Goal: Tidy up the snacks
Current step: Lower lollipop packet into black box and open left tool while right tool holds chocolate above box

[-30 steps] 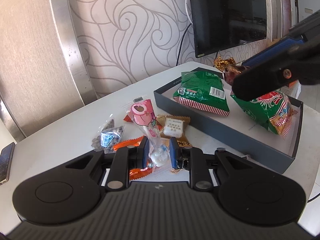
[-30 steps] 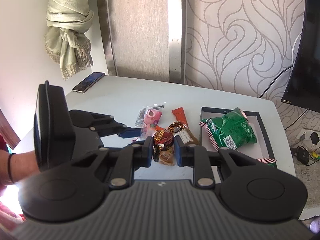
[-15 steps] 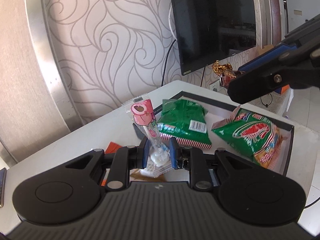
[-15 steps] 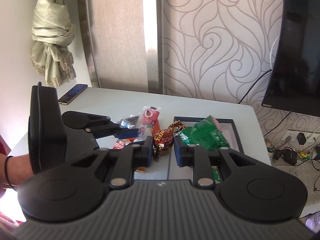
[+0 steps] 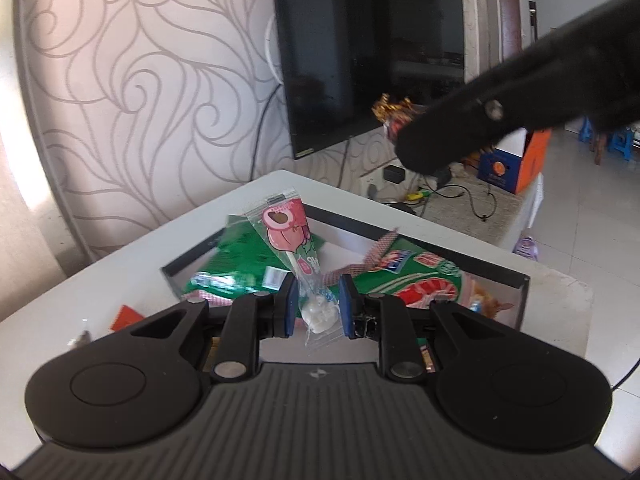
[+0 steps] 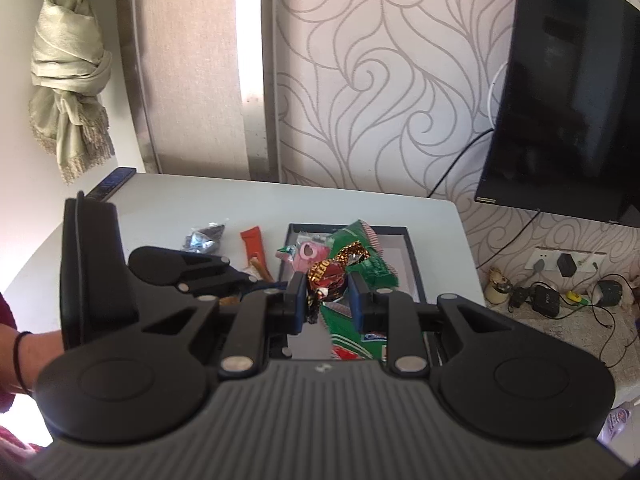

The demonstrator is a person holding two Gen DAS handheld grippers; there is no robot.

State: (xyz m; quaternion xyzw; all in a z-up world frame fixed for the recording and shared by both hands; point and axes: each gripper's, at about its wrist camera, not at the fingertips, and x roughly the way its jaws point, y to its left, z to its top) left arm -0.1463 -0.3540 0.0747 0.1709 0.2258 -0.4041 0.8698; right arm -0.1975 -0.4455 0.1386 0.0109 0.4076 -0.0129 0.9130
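My left gripper [image 5: 316, 308] is clamped on a pink lollipop packet [image 5: 289, 236] and my right gripper [image 6: 329, 298] on a red-and-gold wrapped candy [image 6: 328, 272], both held above the dark box [image 6: 414, 256] on the white table [image 6: 168, 208], where two green snack bags [image 5: 244, 260] lie.
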